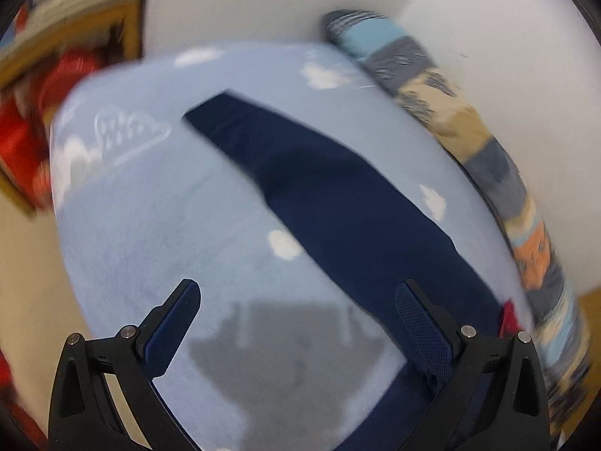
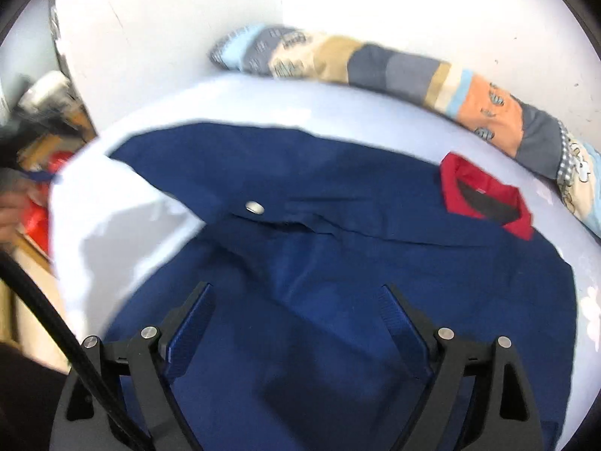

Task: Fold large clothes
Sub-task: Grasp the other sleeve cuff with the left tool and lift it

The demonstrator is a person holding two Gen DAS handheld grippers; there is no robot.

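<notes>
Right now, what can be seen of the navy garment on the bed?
The navy garment looks like a woven jacket or shirt with a red collar lined dark inside and a silver snap on a front flap. It lies spread, slightly creased, on the light blue cloud-print bedsheet, one sleeve stretched out flat. Both grippers are open; neither clearly touches it.

A home bedroom, by the evidence: a bed under a pale blue sheet (image 1: 150, 233) printed with white clouds, set into the corner of plain white walls (image 2: 375, 7). A rolled patchwork quilt (image 2: 394, 67) in blue, tan, grey and orange lies along the far edge against the wall. To the left, a wooden-framed shelf (image 1: 127, 34) with blurred red items; a navy garment with a red collar (image 2: 375, 263) lies spread on the bed.
</notes>
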